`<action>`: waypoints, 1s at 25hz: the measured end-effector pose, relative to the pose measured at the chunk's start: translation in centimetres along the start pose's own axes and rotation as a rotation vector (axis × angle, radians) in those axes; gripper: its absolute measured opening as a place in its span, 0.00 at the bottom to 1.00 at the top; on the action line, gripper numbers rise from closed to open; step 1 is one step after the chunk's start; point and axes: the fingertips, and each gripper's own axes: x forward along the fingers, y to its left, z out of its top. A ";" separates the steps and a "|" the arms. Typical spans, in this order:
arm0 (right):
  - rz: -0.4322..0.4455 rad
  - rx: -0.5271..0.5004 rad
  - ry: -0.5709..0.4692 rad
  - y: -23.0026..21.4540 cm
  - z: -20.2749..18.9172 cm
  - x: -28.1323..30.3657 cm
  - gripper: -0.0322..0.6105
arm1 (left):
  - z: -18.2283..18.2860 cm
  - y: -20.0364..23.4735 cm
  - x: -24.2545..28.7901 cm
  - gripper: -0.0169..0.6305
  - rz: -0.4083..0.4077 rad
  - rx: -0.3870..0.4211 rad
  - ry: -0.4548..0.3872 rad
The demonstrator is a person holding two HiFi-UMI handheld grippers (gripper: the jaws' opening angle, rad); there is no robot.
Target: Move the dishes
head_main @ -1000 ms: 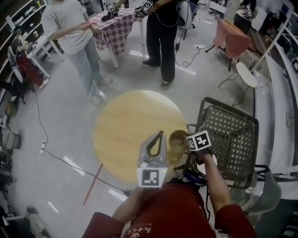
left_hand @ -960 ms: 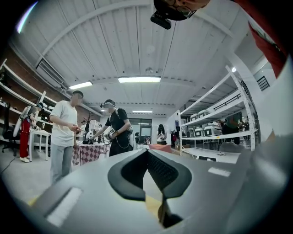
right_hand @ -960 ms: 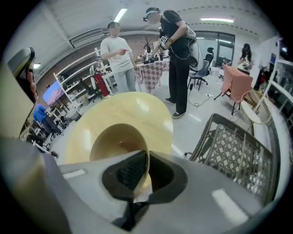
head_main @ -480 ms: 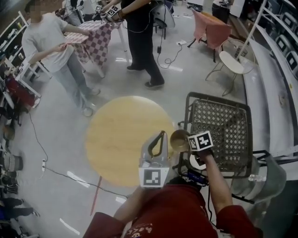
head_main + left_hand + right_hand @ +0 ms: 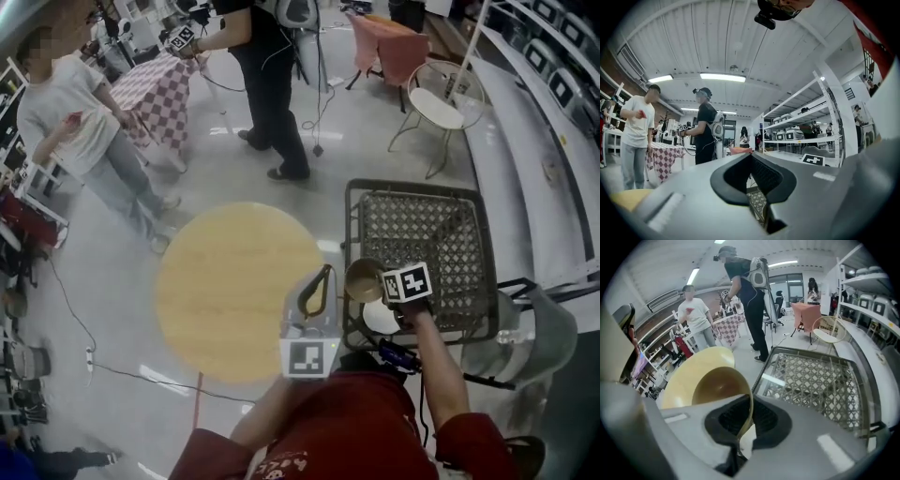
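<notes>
1. The bowl (image 5: 364,279) is round, smooth and brown, with a thin rim. In the right gripper view I see its shiny inside (image 5: 719,385), tipped toward the camera.
2. My right gripper (image 5: 382,285) is clamped on the bowl's rim, with one jaw inside the bowl and one outside (image 5: 742,423). The bowl hangs in the air over the near left edge of the metal rack (image 5: 422,239), just beside the round table (image 5: 234,291).
3. My left gripper (image 5: 324,272) has its jaws pressed together with nothing between them. It is grey and smooth, with black ridged pads (image 5: 751,164).
4. The metal rack has a dark frame and a top of criss-cross wire (image 5: 815,380).
5. The round table is pale yellow wood with a fine grain (image 5: 705,357).
6. A white round thing (image 5: 378,321) lies below the bowl. The gripper hides part of it, so I cannot tell what it is. My red sleeve (image 5: 328,431) covers the near ground.
7. The floor (image 5: 112,309) is grey and shiny.
8. Far off stand a person in a pale shirt (image 5: 70,117) and a person in black (image 5: 262,75), near a checked cloth (image 5: 155,89).
9. A white chair (image 5: 436,108) and long shelves (image 5: 806,119) stand on the right.
</notes>
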 end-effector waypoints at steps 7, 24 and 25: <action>-0.056 0.103 -0.031 -5.8 -2.6 -2.5 0.07 | -0.5 -5.4 2.5 0.04 -0.104 0.029 0.010; -0.157 0.307 -0.063 -17.6 -10.1 -6.9 0.07 | -2.5 -17.9 7.6 0.04 -0.268 -0.018 0.023; -0.158 0.315 -0.064 -18.2 -10.5 -7.0 0.07 | -2.8 -18.6 7.9 0.04 -0.274 -0.020 0.023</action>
